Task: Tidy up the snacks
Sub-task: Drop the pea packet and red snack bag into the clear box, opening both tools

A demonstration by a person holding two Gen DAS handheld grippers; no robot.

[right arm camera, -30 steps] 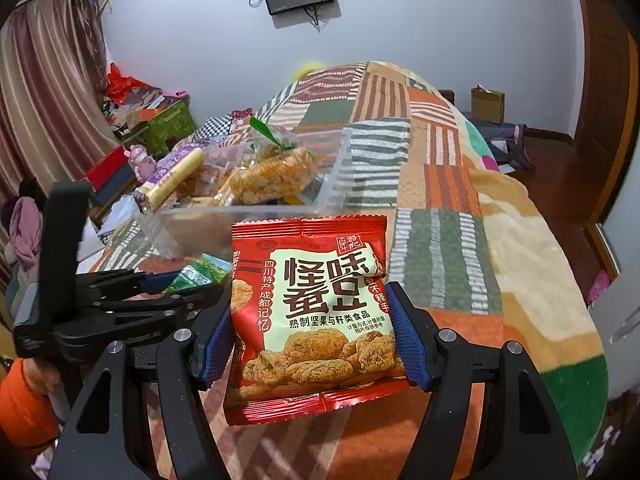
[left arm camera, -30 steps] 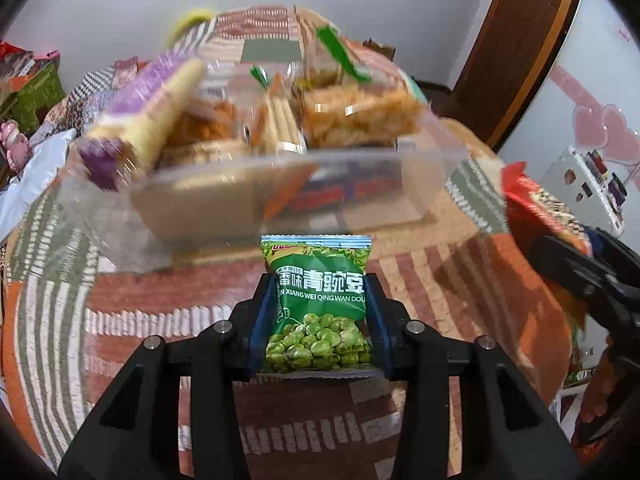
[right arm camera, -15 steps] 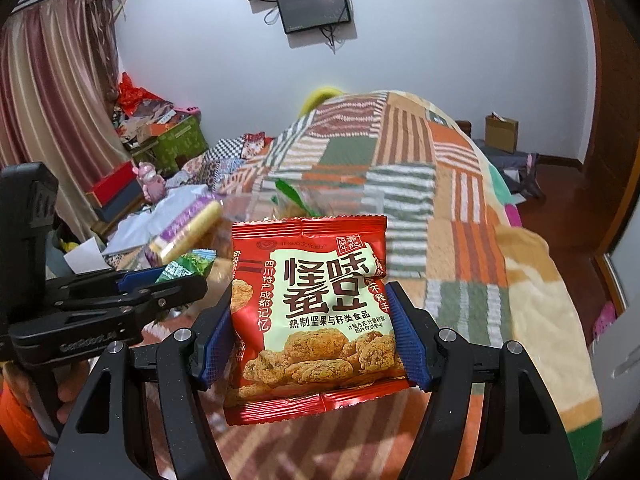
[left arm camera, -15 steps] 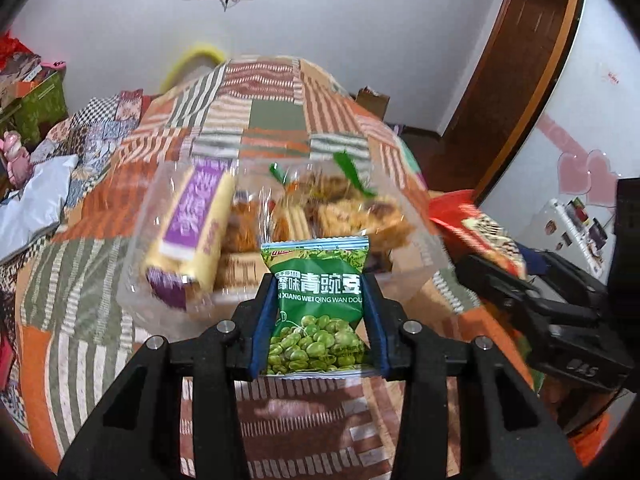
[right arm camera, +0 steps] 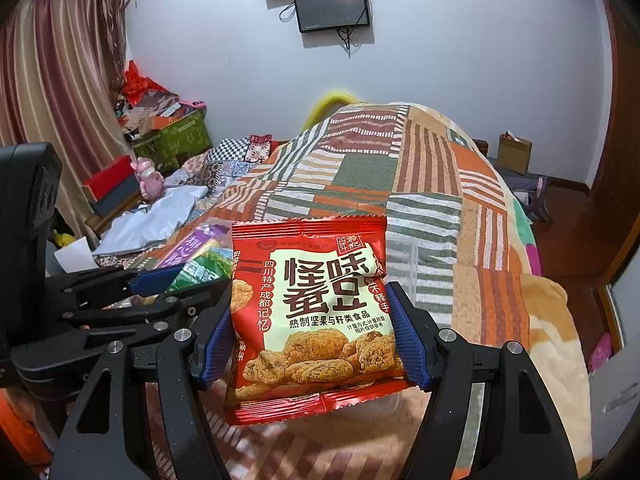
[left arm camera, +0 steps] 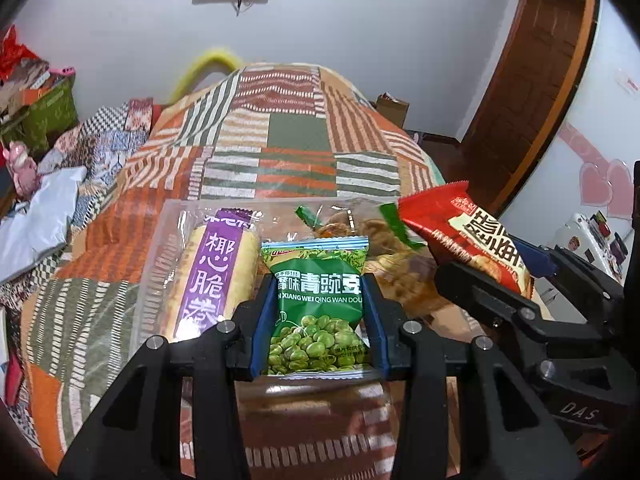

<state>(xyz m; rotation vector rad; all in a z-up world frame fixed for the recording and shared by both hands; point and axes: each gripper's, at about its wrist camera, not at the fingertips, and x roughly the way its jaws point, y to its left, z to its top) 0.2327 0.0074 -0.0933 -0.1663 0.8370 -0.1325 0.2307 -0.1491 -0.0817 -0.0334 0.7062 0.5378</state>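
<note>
Change since earlier frames: clear plastic snack box point(left arm camera: 160, 248) now lower and smaller in the left wrist view, seen more from above; wall screen now in sight at the top.
Left gripper point(left arm camera: 317, 316): blue pads clamped on both side edges of a small green foil packet of green peas point(left arm camera: 316, 304), held upright above the box's near edge.
Right gripper point(right arm camera: 316, 332): blue pads clamped on a red foil packet of fried broad beans point(right arm camera: 316, 312), held upright, just right of the left gripper.
Box position: resting on the orange, green and white patchwork bedspread point(left arm camera: 296, 136).
Box contents: long cream wafer roll in a clear wrapper with a purple label point(left arm camera: 216, 268) along the left side; clear-wrapped golden crispy snacks with green ends point(left arm camera: 384, 248) on the right.
Box in right wrist view: mostly hidden behind the red packet.
</note>
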